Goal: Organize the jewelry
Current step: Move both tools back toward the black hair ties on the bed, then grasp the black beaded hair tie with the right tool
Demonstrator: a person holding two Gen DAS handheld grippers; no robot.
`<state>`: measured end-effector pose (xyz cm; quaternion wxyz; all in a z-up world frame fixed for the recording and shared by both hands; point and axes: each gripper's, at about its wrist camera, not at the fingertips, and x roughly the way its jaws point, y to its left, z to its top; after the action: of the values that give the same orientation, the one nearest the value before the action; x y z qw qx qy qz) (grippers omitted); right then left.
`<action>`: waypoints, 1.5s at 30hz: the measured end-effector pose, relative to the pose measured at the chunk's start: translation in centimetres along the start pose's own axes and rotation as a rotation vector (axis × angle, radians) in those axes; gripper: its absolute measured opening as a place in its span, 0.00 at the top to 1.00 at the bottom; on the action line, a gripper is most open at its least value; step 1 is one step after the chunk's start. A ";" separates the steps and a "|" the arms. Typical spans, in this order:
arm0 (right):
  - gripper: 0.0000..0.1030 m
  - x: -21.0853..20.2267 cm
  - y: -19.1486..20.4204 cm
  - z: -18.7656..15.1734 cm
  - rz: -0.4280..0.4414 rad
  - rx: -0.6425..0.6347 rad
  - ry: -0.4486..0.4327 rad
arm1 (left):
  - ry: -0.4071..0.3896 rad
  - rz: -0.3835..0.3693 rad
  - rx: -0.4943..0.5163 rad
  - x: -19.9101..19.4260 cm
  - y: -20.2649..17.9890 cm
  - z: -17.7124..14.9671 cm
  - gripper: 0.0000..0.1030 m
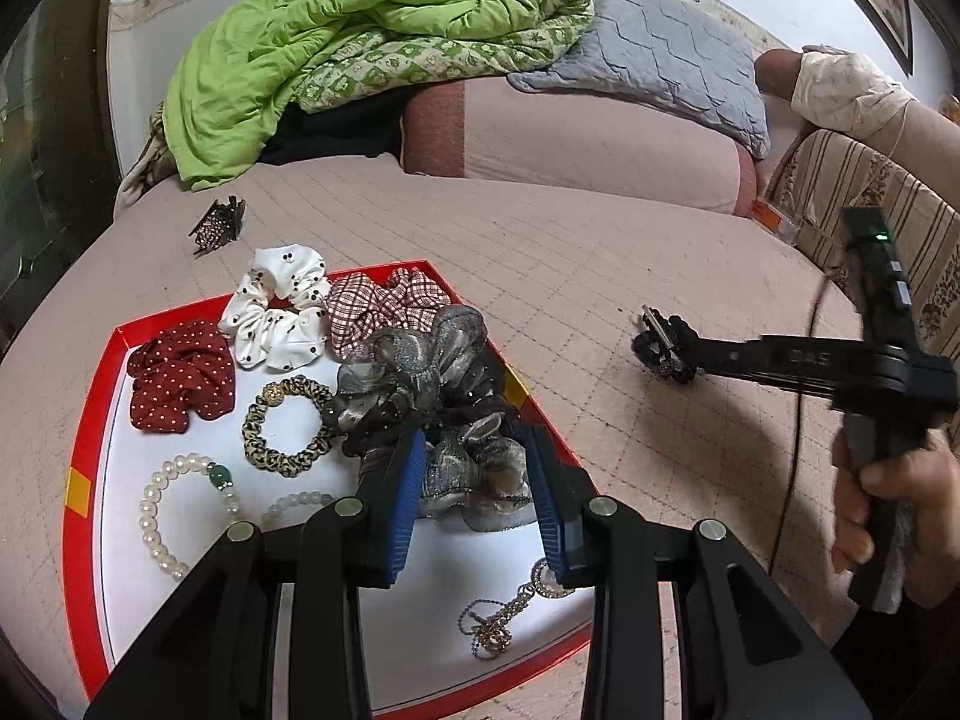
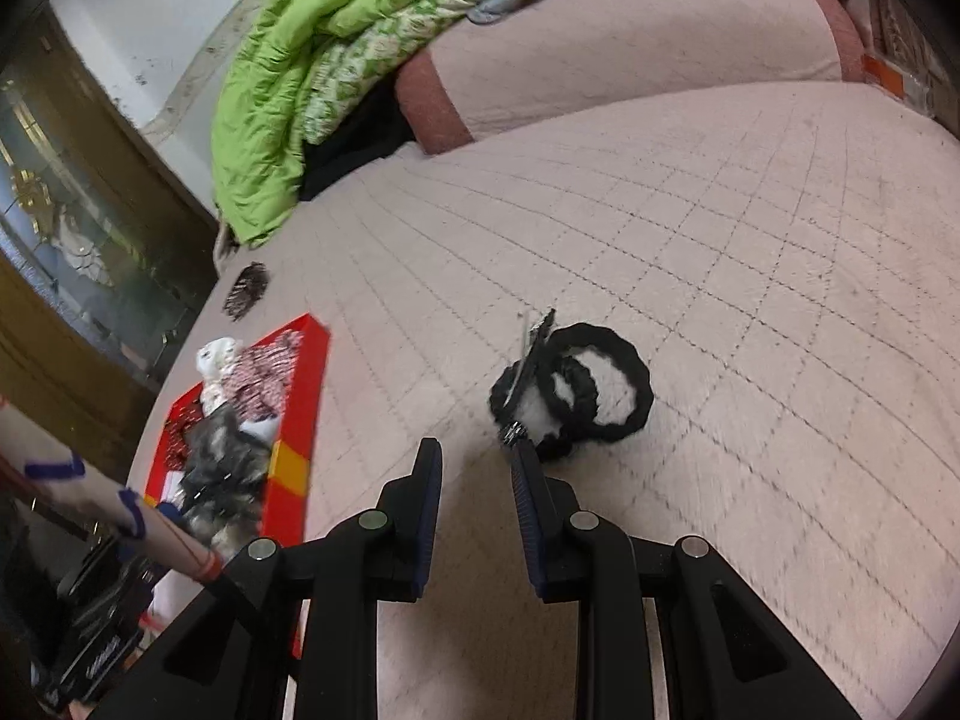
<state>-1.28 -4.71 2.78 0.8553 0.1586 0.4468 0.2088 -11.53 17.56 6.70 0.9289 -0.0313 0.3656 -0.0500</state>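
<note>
While the left tongs (image 1: 474, 450) hang over the red tray (image 1: 90, 420), their blue pads (image 1: 408, 480) stand apart on either side of a silver-grey scrunchie (image 1: 432, 372), which lies at the tray's right edge; whether the pads press the fabric cannot be told for sure, though they look just clear of it. Inside the tray lie a dark red dotted scrunchie (image 1: 180, 378), a white scrunchie (image 1: 276, 312) with black spots, a red checked scrunchie (image 1: 378, 306), a leopard-print hair tie (image 1: 288, 426), a pearl bracelet (image 1: 180, 510) with a green bead and a chain necklace (image 1: 498, 618) near the front rim. A black hair claw (image 1: 219, 225) sits on the bed (image 1: 540, 252) beyond the tray.

To the right, well apart from the tray, a black hair tie (image 2: 576, 390) with a metal clip lies on the pink quilted bed. The right tongs (image 2: 474, 456) point down at it with the jaws parted and nothing between them; the right pad's tip is just beside the clip's lower end. In the left view a hand (image 1: 888, 510) grips the right tool's handle, and its fingertips reach the black tie.

At the head of the bed a green blanket (image 1: 312, 42) is heaped beside a grey pillow (image 1: 660, 54) on a pink bolster (image 1: 570, 138).
</note>
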 end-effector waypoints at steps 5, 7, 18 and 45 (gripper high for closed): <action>0.75 2.3 0.3 0.8 -0.033 -0.061 0.035 | -0.001 -0.014 -0.002 0.1 -0.2 0.2 0.68; 0.71 3.0 0.7 1.1 -0.051 -0.107 0.037 | -0.002 -0.018 -0.004 0.1 -0.2 0.2 0.67; 0.86 4.6 2.2 0.6 0.053 -0.211 0.180 | -0.014 -0.030 -0.025 0.0 0.0 0.5 0.67; 0.86 -9.2 -9.8 1.9 0.256 0.228 -0.165 | 0.138 -0.226 -0.010 1.7 -9.2 2.2 0.58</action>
<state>-2.31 -17.86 5.76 0.8321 0.3265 0.3719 0.2503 -9.44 8.22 7.97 0.8897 -0.0734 0.4232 -0.1544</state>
